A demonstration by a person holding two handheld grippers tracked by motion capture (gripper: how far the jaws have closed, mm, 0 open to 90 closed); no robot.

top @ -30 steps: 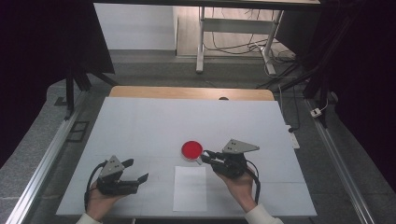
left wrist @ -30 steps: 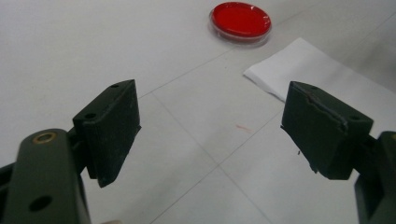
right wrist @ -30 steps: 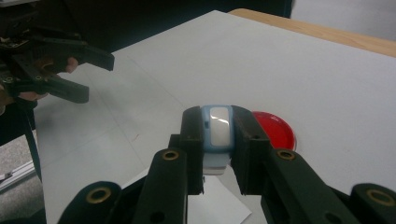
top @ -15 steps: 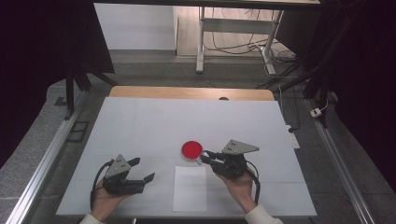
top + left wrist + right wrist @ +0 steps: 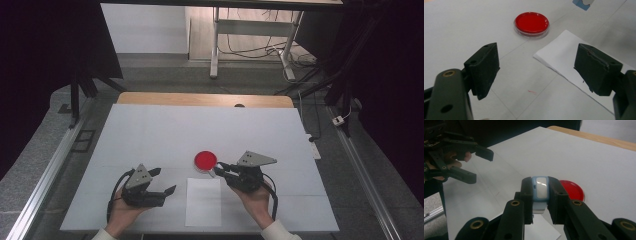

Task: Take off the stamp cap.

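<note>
The left gripper (image 5: 167, 181) had been shifted toward the white sheet (image 5: 203, 201), jaws wide and empty. The right gripper (image 5: 541, 195) was seen clamped on a pale blue-white object (image 5: 540, 187) beside the red dish (image 5: 205, 160), unmoved.

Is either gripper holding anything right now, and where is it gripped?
The right gripper clamps a small pale-blue and white object by its two sides. The left gripper is open and empty.

I'm working in a lab. Black curtains (image 5: 50, 60) flank the white tabletop (image 5: 200, 130); beyond it, loose cables (image 5: 260, 47) under a metal frame (image 5: 215, 45).
</note>
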